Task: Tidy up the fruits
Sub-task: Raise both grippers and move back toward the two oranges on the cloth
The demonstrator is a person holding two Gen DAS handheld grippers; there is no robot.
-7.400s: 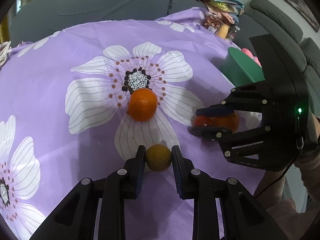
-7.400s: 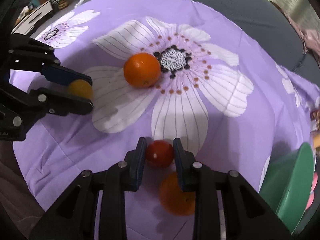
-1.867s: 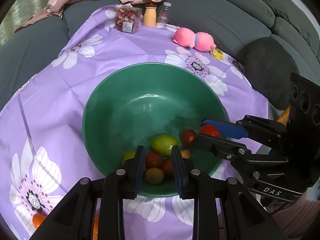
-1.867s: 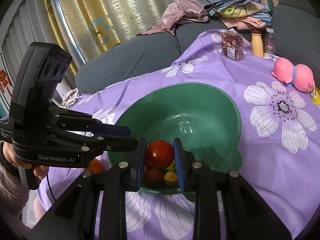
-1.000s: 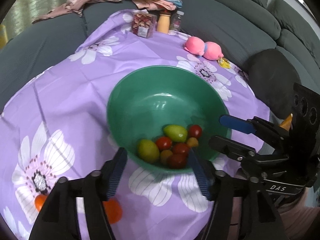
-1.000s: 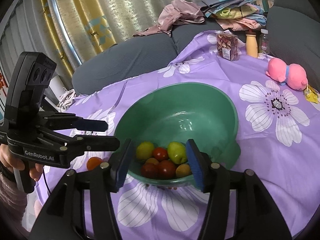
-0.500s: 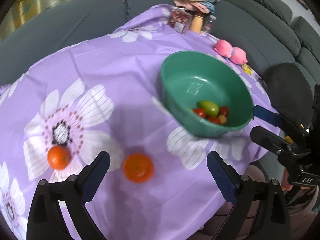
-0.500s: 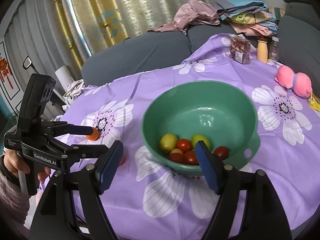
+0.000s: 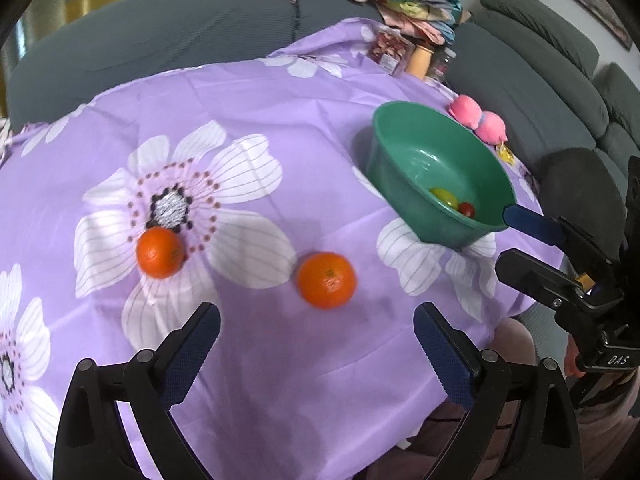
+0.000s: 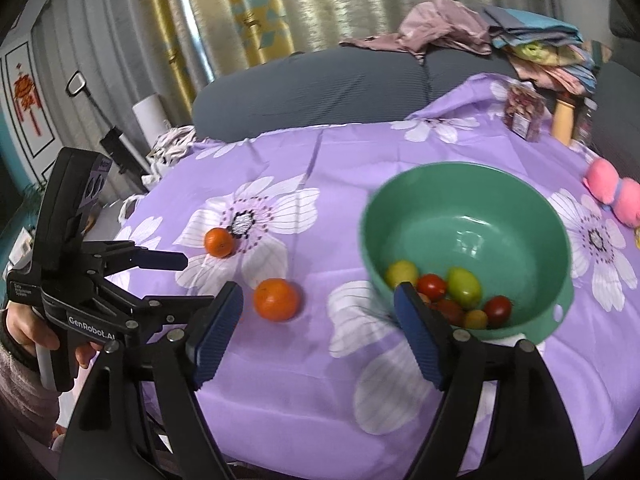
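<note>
Two oranges lie on the purple flowered cloth: a near one (image 9: pixel 326 279) (image 10: pixel 277 299) and a far one (image 9: pixel 160 253) (image 10: pixel 219 242) beside a flower centre. A green bowl (image 9: pixel 404 128) (image 10: pixel 496 184) holds several small red, green and yellow fruits (image 10: pixel 448 292). My left gripper (image 9: pixel 316 344) is open and empty, just short of the near orange; it also shows in the right wrist view (image 10: pixel 176 280). My right gripper (image 10: pixel 318 320) is open and empty, over the cloth between the near orange and the bowl; it shows at the right of the left wrist view (image 9: pixel 508 240).
A pink plush toy (image 9: pixel 478 118) (image 10: pixel 616 196), a snack jar (image 10: pixel 524 114) and a bottle (image 10: pixel 564 116) stand at the table's far side. A grey sofa (image 9: pixel 180 32) wraps around the table, with piled clothes (image 10: pixel 480 32) on it. The table edge runs close to both grippers.
Both grippers let go of their small fruits into the bowl, opened wide and drew back from it. The left gripper swung towards the two oranges.
</note>
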